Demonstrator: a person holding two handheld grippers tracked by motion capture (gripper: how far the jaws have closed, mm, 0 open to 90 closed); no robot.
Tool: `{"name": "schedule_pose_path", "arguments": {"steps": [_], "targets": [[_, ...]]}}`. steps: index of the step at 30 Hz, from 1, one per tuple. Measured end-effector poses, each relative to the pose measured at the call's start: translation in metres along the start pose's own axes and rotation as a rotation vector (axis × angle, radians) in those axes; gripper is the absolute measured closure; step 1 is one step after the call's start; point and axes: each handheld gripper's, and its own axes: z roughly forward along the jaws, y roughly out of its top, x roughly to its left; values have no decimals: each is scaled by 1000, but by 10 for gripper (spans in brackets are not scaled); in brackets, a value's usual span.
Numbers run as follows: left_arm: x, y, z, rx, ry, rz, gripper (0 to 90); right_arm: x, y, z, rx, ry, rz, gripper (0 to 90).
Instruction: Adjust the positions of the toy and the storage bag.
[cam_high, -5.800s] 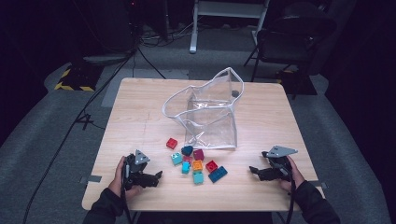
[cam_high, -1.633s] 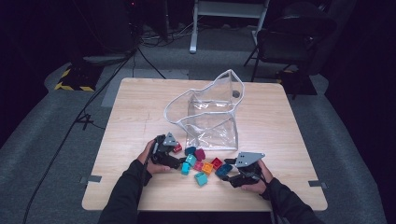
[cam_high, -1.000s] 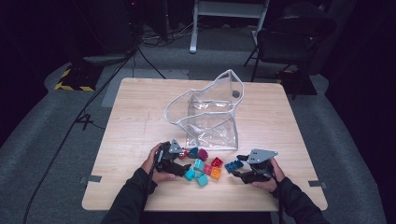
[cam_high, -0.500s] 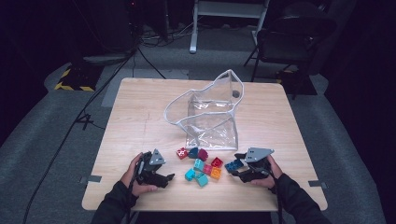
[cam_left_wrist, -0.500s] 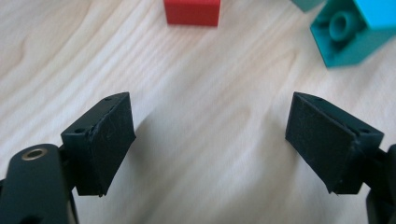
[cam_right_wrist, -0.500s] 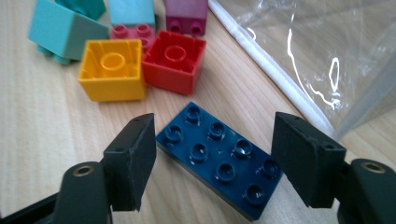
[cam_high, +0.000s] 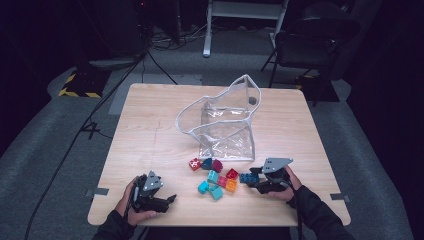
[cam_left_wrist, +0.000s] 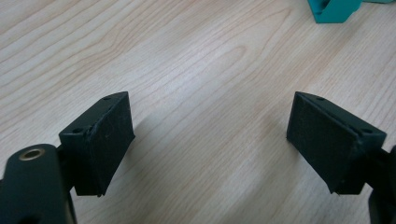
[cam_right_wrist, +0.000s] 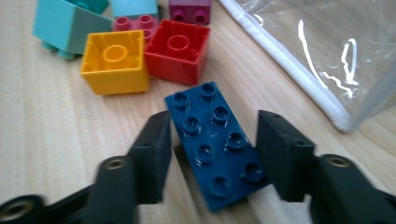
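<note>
Right gripper (cam_right_wrist: 212, 154) straddles a dark blue eight-stud plastic brick (cam_right_wrist: 215, 144).
Its fingers (cam_right_wrist: 152, 156) flank the brick, gaps visible; left gripper (cam_left_wrist: 210, 135) fingers spread wide over bare wooden worktop (cam_left_wrist: 196, 70).

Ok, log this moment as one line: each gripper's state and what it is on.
left gripper: open, over bare table | right gripper: open, jaws astride dark blue brick, gap on one side | clear bag: beyond bricks
</note>
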Motion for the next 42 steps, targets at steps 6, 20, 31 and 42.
{"name": "schedule_pose_path", "arguments": {"steps": [6,20,31,42], "targets": [[3,2,2,16,16,-11,68,2,0,-1,1,-2,11,594],[6,6,7,35,21,-28,2,-5,-4,-18,-30,-53,59,595],[7,6,7,35,16,-22,2,-13,-6,-56,-145,-122,114,596],[7,6,7,34,19,-23,5,-19,5,-85,-249,-199,128,595]]}}
